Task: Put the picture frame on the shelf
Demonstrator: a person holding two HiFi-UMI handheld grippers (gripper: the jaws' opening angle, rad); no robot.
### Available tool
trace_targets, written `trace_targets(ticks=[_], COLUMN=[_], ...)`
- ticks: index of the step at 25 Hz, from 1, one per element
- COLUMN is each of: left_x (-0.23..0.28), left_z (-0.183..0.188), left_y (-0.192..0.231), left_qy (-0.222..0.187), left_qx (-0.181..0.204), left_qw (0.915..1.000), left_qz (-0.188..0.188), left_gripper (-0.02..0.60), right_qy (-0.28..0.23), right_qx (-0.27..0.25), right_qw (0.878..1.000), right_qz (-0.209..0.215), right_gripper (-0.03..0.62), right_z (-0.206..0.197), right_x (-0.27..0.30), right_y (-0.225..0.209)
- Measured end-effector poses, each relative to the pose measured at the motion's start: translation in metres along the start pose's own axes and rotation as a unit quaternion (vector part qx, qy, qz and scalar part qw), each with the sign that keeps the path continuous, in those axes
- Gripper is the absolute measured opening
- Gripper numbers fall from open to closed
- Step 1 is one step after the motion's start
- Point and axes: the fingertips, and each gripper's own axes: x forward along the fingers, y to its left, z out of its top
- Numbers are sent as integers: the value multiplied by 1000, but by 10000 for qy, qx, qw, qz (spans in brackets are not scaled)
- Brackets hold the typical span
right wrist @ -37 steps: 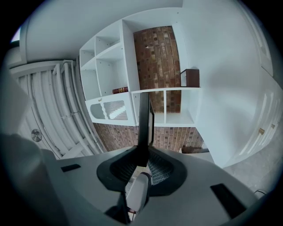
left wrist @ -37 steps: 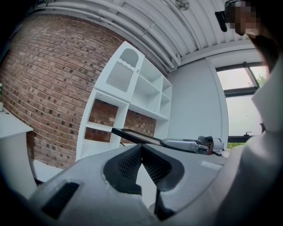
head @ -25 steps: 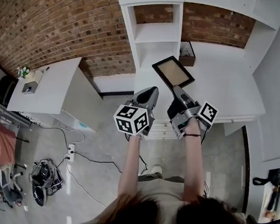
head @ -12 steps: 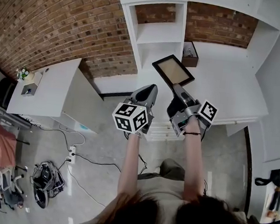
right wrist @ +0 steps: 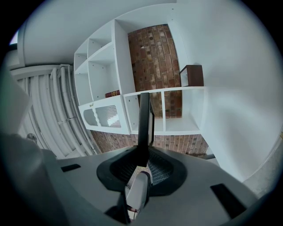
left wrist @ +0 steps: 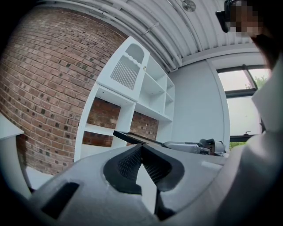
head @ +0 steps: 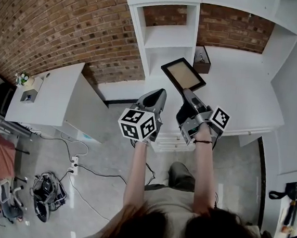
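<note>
The picture frame point(head: 183, 75), black with a tan panel, is held in the air in front of the white shelf unit point(head: 167, 36), level with its lower cubby. My right gripper point(head: 188, 97) is shut on the frame's near edge. In the right gripper view the frame point(right wrist: 145, 119) stands edge-on between the jaws of the right gripper point(right wrist: 143, 154). My left gripper point(head: 159, 98) hangs just left of it, shut on nothing. In the left gripper view the left gripper point(left wrist: 141, 149) has its jaws together, with the frame point(left wrist: 132, 137) beyond it.
A small dark box point(head: 201, 58) stands on the white counter point(head: 245, 94) right of the shelf unit. A white side table point(head: 46, 93) with a small plant point(head: 24, 78) is at the left. Cables and bags point(head: 48, 187) lie on the floor. A book point(right wrist: 112, 93) sits in an upper cubby.
The person has stepped forward; a leg now shows below the arms. Both grippers and the frame have shifted only slightly toward the shelf unit.
</note>
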Motion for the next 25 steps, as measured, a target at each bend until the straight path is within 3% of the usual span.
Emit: trace_targets(ticks=[25], left_x=[83], left_z=[10], left_y=[60], left_qy=[34], left_qx=[-95], left_qw=[9995], left_qz=[288], left_gripper=[11], right_qy=[412], right_qx=[101], right_qw=[9991], right_qz=[-80], right_gripper=[69], right_z=[58], right_x=[91], right_y=[-26])
